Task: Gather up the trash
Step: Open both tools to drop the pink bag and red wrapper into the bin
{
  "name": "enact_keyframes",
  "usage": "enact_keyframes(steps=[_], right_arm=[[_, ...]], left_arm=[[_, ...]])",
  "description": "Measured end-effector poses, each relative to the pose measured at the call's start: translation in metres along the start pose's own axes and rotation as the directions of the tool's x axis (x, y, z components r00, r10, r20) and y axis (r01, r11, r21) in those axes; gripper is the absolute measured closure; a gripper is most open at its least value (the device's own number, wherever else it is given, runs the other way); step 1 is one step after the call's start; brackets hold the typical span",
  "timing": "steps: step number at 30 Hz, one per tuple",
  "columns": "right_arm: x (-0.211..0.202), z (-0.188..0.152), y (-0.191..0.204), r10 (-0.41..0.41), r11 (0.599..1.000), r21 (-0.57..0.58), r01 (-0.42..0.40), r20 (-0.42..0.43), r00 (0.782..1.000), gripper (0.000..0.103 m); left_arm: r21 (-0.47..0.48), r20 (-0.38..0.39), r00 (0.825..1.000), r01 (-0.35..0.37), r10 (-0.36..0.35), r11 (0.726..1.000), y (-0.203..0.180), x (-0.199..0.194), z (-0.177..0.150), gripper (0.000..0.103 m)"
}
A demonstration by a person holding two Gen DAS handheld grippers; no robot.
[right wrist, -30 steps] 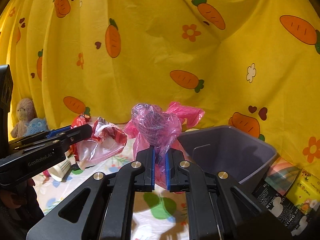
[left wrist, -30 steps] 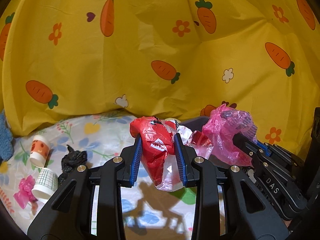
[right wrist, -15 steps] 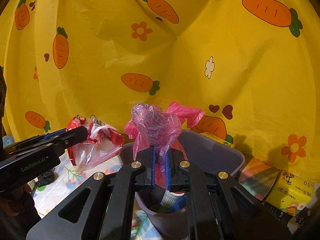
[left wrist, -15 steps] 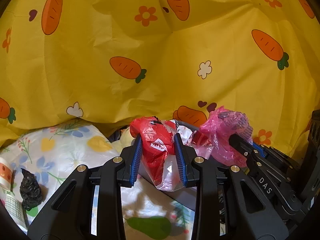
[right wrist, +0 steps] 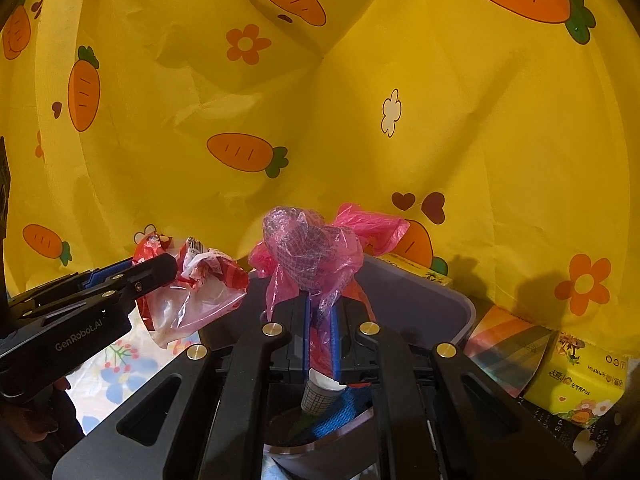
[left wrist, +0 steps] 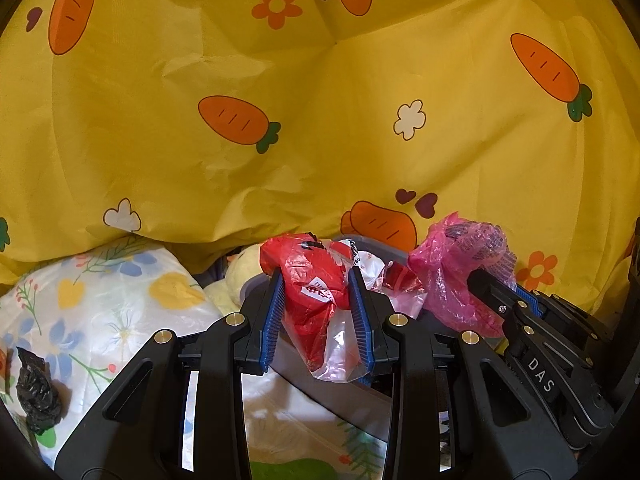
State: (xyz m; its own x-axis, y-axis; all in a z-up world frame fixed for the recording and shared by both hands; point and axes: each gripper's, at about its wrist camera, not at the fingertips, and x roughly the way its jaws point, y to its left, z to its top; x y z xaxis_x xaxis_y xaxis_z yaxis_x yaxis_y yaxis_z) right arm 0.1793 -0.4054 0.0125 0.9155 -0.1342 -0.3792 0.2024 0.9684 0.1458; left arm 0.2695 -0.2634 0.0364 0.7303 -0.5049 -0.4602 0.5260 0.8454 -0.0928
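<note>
The left gripper (left wrist: 318, 316) is clenched on a crumpled red and clear plastic bag (left wrist: 316, 296); its blue-padded fingers (left wrist: 274, 320) stand moderately apart, pressed against the wad from both sides, with the clear tail of the bag hanging below them. The right gripper (right wrist: 320, 320) is squeezed almost closed on a pink plastic bag (right wrist: 312, 252), whose bunched top bulges above the fingertips while a thin strip runs down between the pads.

Compared with half a second ago, both grips are unchanged, but the view has swung: the grey bin (right wrist: 420, 296) now sits directly under the right gripper, and more of its inside shows, including a checked paper cup (right wrist: 320, 394) and something blue (right wrist: 344, 408) lying in it. In the left wrist view the black crumpled bag (left wrist: 38, 394) has slid further toward the lower left edge.

The pink bag hangs above the bin's opening. The red bag is held just left of the pink one, over or near the bin's near rim (left wrist: 340, 396); which, I cannot tell. Behind everything hangs a yellow carrot-print cloth (left wrist: 320, 120). A floral sheet (left wrist: 108, 304) lies to the left, and a yellow tissue pack (right wrist: 576, 380) and a striped packet (right wrist: 508, 344) lie right of the bin.
</note>
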Motion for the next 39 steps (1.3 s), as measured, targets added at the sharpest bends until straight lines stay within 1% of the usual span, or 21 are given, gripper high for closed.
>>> enact_keyframes(steps=[12,20,28,30,32,33,34,35,36,37,38,39], right_arm=[[0.013,-0.004,-0.009,0.003,1.000,0.011,-0.002,-0.025,1.000,0.094],[0.019,-0.007,-0.013,0.008,1.000,0.012,-0.008,-0.039,0.999,0.094],[0.023,-0.009,-0.014,0.004,1.000,0.014,-0.004,-0.048,0.999,0.094],[0.024,-0.010,-0.015,0.006,1.000,0.017,-0.005,-0.052,0.999,0.093],[0.026,-0.011,-0.017,0.005,1.000,0.019,-0.004,-0.056,0.998,0.088],[0.026,-0.011,-0.017,0.004,1.000,0.019,-0.003,-0.057,0.998,0.086],[0.026,-0.011,-0.017,0.002,1.000,0.019,-0.001,-0.058,0.998,0.082],[0.027,-0.011,-0.017,0.002,1.000,0.020,-0.001,-0.058,0.998,0.074],[0.027,-0.012,-0.018,0.004,1.000,0.021,-0.003,-0.056,0.998,0.072],[0.027,-0.012,-0.018,0.002,1.000,0.021,-0.001,-0.055,0.998,0.067],[0.027,-0.013,-0.018,-0.001,1.000,0.020,0.002,-0.054,0.999,0.063],[0.026,-0.013,-0.018,-0.002,1.000,0.019,0.003,-0.054,0.999,0.060]], left_arm=[[-0.028,-0.039,0.999,0.029,-0.030,0.999,0.002,0.027,-0.008,0.072],[-0.035,-0.053,0.997,0.055,-0.057,0.998,-0.001,0.037,-0.011,0.071],[-0.071,-0.071,0.993,0.087,-0.092,0.994,0.002,0.044,-0.015,0.071],[-0.078,-0.074,0.992,0.097,-0.103,0.992,0.002,0.046,-0.016,0.070],[-0.081,-0.075,0.991,0.105,-0.111,0.991,0.003,0.046,-0.017,0.069],[-0.081,-0.078,0.990,0.110,-0.116,0.991,0.003,0.047,-0.018,0.066],[-0.082,-0.080,0.990,0.109,-0.116,0.991,0.003,0.048,-0.018,0.061],[-0.081,-0.080,0.990,0.108,-0.114,0.991,0.004,0.048,-0.018,0.056],[-0.076,-0.076,0.991,0.102,-0.108,0.992,0.004,0.047,-0.019,0.048],[-0.072,-0.068,0.993,0.093,-0.098,0.993,0.004,0.045,-0.019,0.036],[-0.069,-0.057,0.995,0.079,-0.083,0.995,0.004,0.042,-0.019,0.031],[-0.064,-0.044,0.997,0.062,-0.065,0.996,0.005,0.039,-0.020,0.023]])
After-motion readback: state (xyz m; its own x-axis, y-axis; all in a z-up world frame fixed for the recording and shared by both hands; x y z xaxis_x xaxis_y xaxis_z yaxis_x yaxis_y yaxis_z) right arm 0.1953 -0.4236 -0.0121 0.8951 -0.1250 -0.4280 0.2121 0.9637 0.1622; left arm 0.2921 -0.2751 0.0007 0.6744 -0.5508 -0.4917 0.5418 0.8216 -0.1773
